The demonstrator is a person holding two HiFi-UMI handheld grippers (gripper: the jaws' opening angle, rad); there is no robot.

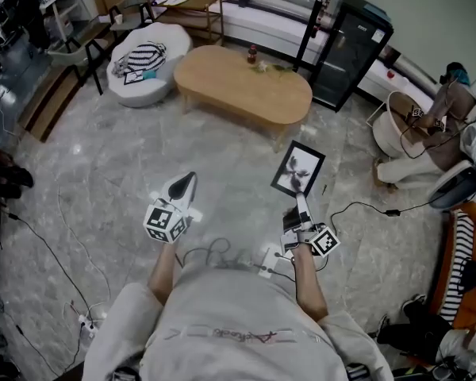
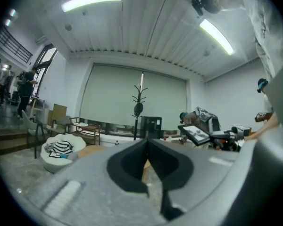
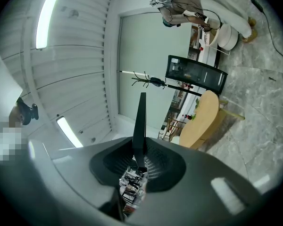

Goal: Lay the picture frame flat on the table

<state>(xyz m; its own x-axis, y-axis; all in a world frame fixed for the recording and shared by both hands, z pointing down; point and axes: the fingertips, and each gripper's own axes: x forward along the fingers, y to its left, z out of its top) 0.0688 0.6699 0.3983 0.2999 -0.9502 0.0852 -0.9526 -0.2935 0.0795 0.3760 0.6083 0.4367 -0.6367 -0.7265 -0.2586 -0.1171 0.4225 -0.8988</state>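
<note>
The right gripper (image 1: 302, 203) is clamped on the near edge of the picture frame (image 1: 297, 170). The frame is held in the air above the marble floor (image 1: 111, 165), well apart from the oval wooden table (image 1: 242, 82); the right gripper view shows it edge-on. The left gripper (image 1: 190, 180) has its jaws together with nothing between them.
</note>
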